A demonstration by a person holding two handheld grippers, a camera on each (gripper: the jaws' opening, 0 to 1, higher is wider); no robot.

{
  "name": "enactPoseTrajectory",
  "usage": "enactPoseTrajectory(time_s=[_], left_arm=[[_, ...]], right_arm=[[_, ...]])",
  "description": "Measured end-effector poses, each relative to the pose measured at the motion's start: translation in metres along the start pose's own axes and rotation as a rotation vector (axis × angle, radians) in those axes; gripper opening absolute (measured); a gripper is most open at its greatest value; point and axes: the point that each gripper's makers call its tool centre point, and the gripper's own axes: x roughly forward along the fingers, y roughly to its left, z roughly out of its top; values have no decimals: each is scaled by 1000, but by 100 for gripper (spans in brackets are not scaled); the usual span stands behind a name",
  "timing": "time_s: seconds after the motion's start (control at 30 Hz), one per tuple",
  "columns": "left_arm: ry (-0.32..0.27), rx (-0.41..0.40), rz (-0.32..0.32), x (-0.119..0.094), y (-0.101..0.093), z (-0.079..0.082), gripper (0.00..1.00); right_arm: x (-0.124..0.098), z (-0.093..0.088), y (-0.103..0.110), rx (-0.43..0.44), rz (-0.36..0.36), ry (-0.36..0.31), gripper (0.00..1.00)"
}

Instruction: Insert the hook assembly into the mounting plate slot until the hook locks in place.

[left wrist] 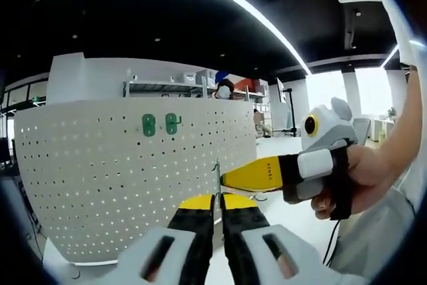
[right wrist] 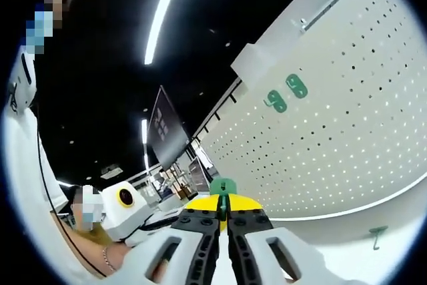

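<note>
Hook point(right wrist: 223, 186), green, sits pinched at its base in the right gripper point(right wrist: 223, 217), jaws closed on it. Looks light, stiff, small, so a pinch low on the stem suits. Pegboard point(right wrist: 347, 118) stands ahead with two green hooks point(right wrist: 285, 94) mounted. Left gripper point(left wrist: 216, 206) has its jaws nearly closed on a thin metal pin point(left wrist: 216, 181), level before the board.

Two green hooks point(left wrist: 149, 125) point(left wrist: 172, 123) hang on one white pegboard point(left wrist: 100, 185); a third point(right wrist: 377, 235) lies loose.
</note>
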Motion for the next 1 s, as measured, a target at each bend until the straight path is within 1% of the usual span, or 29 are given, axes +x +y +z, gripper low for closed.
enactPoseTrajectory(time_s=[0.07,0.17,0.2,0.23,0.3,0.37,0.43,0.47,0.53,0.63,0.67,0.73,0.77,0.8,0.83,0.87,0.93,0.97,1.0], left_arm=[[0,11,-4,0,0,0,4],[6,1,-14,0,-1,-1,6],[24,-3,-21,0,-2,-5,9],[50,-2,-33,1,-4,-10,13],[62,10,-34,2,-5,-14,19],[63,6,-32,3,-6,-14,31],[66,7,-26,4,-6,-15,45],[73,4,-27,5,-6,-16,49],[99,2,-31,6,-6,-21,55],[99,-5,-22,6,-4,-22,66],[101,-10,-17,6,-4,-23,68],[112,-17,-19,5,-4,-26,67],[113,-17,-18,5,-4,-26,67],[116,-16,-17,5,-3,-27,67],[118,-18,-17,5,-3,-27,67],[120,-21,-15,4,-3,-28,67],[133,-20,-14,5,-2,-31,66],[141,-19,-13,5,-1,-32,66],[142,-19,-12,5,-1,-33,66]], right_arm=[[0,0,-1,3,1,0,0],[-1,0,0,10,5,-2,0],[-1,1,0,12,6,-4,0],[-1,1,0,14,10,-3,0],[-1,0,1,20,15,-2,0],[0,0,2,18,16,1,0],[0,0,2,23,16,-1,0],[0,0,1,21,15,-1,0],[0,1,1,23,14,-2,0],[-1,0,1,15,11,3,0],[-1,1,1,13,10,3,0],[-1,1,1,-2,3,6,0],[-1,0,1,-35,-4,20,0],[0,-1,3,-123,-4,50,0],[0,-1,3,-181,-16,68,0],[0,-1,-1,-275,-68,98,0],[0,0,-3,-439,-107,140,0],[1,-2,-3,-488,-118,159,0],[1,-3,-3,-510,-124,172,0]])
